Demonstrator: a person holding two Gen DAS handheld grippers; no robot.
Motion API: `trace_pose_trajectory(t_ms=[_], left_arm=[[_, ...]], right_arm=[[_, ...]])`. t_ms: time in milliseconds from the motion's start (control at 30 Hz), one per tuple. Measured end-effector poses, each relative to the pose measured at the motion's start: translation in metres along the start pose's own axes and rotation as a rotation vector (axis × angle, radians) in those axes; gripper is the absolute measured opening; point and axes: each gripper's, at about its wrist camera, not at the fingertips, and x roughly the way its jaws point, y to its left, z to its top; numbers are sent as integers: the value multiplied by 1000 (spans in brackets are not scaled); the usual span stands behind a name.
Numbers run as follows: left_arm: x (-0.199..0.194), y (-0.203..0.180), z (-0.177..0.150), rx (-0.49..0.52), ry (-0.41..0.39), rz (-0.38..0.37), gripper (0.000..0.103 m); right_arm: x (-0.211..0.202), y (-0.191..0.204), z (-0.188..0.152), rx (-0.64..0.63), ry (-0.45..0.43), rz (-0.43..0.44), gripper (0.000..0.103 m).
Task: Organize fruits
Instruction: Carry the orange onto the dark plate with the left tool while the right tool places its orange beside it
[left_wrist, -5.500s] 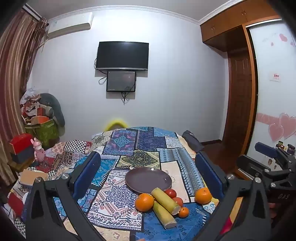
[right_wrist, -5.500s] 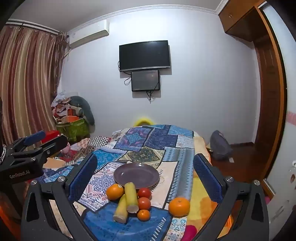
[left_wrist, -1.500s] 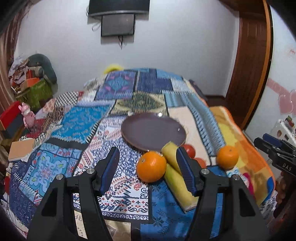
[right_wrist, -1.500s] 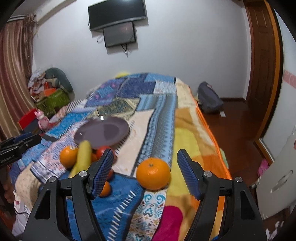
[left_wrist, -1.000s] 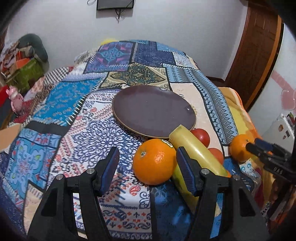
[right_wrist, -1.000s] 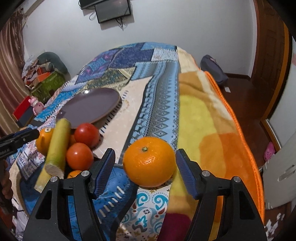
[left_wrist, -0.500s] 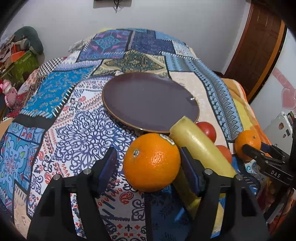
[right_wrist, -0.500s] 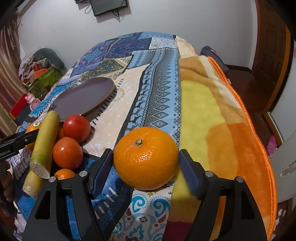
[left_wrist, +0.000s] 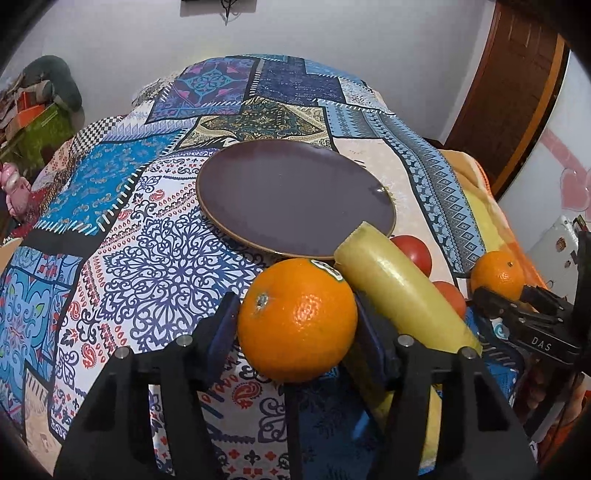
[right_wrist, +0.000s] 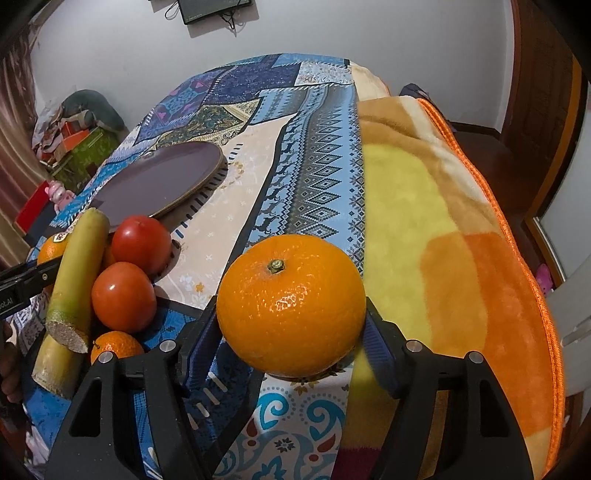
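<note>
1. Fruits lie in a cluster at the near end of the bed (left_wrist: 155, 236), on its patchwork cover, just beside the near rim of the dark plate (left_wrist: 295, 199). The plate itself carries nothing yet.
2. Two lengths of sugarcane (right_wrist: 75, 273) lie across the cluster. One leans up toward the plate rim, with two tomatoes (right_wrist: 140, 245) touching it on its right.
3. The left gripper (left_wrist: 297, 326) has a stickered orange (left_wrist: 297, 319) between its fingers (left_wrist: 221, 328). The jaws are closing, and both pads look to be touching the skin.
4. The right gripper (right_wrist: 291, 334) straddles a second orange (right_wrist: 291, 304), which sits apart at the right of the cluster, where the cover meets a yellow blanket (right_wrist: 424, 229). Its jaws are closing too, with the pads at the fruit's sides.
5. A small mandarin (right_wrist: 115, 347) sits nearest, beside the cut end of the sugarcane.
6. Judging by this, the step in hand is a double grasp, one orange per gripper. Next, each grip should firm up before lifting. The left orange touches the sugarcane, so it should go straight up. Both should then be carried to the far side of the plate, leaving room for the rest.
</note>
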Motion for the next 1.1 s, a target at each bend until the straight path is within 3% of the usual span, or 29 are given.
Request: trace_pose_trajectory(t_ms=[533,1100], left_arm=[[-46,25,11,-33,-83,71,60],[-74,25,73,-13,-224,103,60]], right_arm=[[-31,25,29,-51,-107,55,66],[-36,83,86,-174,-266,104,66]])
